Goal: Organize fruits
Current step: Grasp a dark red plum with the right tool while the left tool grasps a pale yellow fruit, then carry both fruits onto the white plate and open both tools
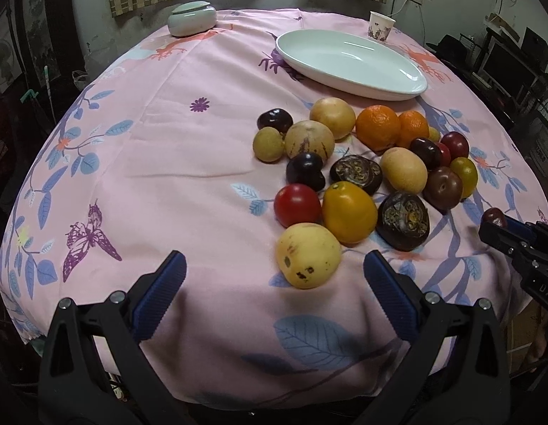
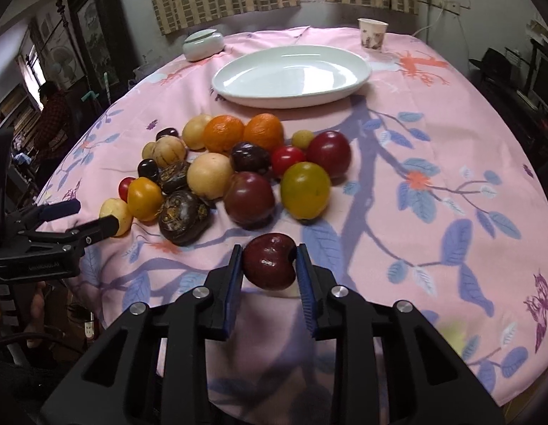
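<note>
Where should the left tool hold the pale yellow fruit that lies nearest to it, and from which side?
Grip the pale yellow fruit across its rounded middle, coming from the near table edge. That side is free; a yellow tomato and a red tomato crowd it behind. The left tool stands open, wide enough.

Pink tablecloth (image 2: 433, 81) (blue leaves), white plate (image 2: 291, 95)

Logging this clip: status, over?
Right tongs shut on dark red cherry. Left tongs open near yellow fruit. White dish empty, path clear.
</note>
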Demonstrator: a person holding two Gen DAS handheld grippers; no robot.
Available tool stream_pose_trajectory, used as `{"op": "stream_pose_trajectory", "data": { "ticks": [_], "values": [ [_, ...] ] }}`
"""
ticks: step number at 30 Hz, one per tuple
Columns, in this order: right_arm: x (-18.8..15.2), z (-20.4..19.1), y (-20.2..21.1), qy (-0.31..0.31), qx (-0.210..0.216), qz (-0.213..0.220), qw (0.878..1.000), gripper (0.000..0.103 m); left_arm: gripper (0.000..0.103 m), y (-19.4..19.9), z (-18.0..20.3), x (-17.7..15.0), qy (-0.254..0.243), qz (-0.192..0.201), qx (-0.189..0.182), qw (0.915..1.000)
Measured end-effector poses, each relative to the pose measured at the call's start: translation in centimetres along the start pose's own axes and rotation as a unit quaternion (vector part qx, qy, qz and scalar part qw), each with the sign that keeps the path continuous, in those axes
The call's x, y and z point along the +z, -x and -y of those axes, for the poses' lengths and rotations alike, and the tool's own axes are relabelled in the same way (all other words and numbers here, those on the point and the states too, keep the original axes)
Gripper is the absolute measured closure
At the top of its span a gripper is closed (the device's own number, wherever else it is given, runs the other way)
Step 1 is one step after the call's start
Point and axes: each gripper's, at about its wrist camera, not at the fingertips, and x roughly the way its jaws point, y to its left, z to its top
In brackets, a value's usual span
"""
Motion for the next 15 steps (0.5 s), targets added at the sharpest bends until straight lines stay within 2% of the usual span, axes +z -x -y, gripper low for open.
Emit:
{"op": "stream_pose_trajectory", "data": {
  "ticks": [2,5,9,10,11,12,15],
  "values": [
    [-0.2,0.7,0.2,-0.012,0.000,0.000,1.000,0.073,0.005,-0.4,0.2,-0.2,-0.001,-0.008,-0.002,1.0000],
    [-0.4,1.2,0.1,-0.023,0.009,-0.001,1.000,0.072,0.035,-1.5,-0.3,-0.4,0.009,-0.018,-0.005,0.9998],
    [-0.7,0.9,-0.3,-0.024,0.024,-0.010,0.999,0.072,0.051,-1.8,-0.1,-0.1,0.009,-0.006,-0.007,0.9999],
    [-0.8,0.9,-0.3,-0.024,0.024,-0.011,0.999,0.072,0.052,-1.9,0.1,-0.1,0.005,-0.005,-0.007,1.0000],
    [-0.9,0.9,-0.3,-0.026,0.024,-0.012,0.999,0.072,0.061,-1.8,0.2,-0.1,0.004,-0.003,-0.011,0.9999],
    [-0.9,0.9,-0.4,-0.027,0.024,-0.012,0.999,0.072,0.063,-1.7,0.2,-0.2,0.004,-0.002,-0.020,0.9998],
    [-0.9,0.8,-0.5,-0.024,0.023,-0.012,0.999,0.072,0.064,-1.3,0.1,-0.3,0.008,-0.003,-0.038,0.9993]
  ]
}}
